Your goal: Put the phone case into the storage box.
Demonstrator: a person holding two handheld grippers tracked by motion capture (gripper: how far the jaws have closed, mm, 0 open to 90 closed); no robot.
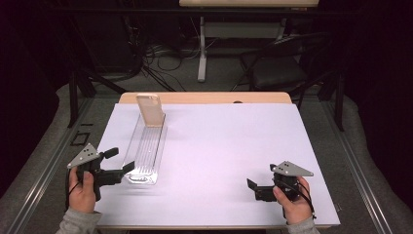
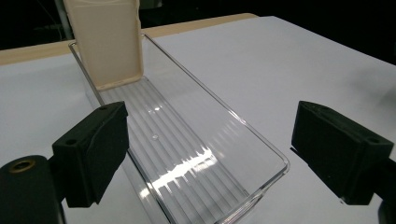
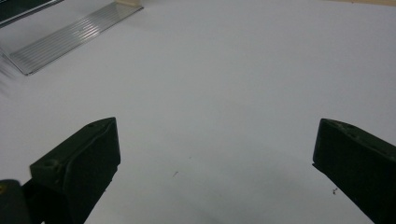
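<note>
While a person's two hands rest at the lower edge of the high view, the left gripper (image 1: 118, 163) sits at the lower left of the frame with its fingers spread wide at the near end of a clear plastic tray (image 1: 146, 156). Seen from the left gripper view, one black finger (image 2: 93, 151) stands outside the tray's left wall, while the other (image 2: 338, 151) stands off to the right of its rounded near corner (whether either touches the plastic cannot be told). That tray (image 2: 196, 154), long, narrow and ribbed along its floor, lies on the white tabletop (image 1: 229, 146) in the left half of the frame and runs away toward the upper left. A cream-coloured rectangular case (image 1: 149, 109) stands nearly upright at the tray's far end, leaning back slightly, its lower edge (image 2: 109, 46) on the ribbed floor. At the lower right, well apart from the tray, the right gripper (image 1: 254, 187) hovers low over bare tabletop, its fingers (image 3: 79, 163) also spread, holding nothing.
</note>
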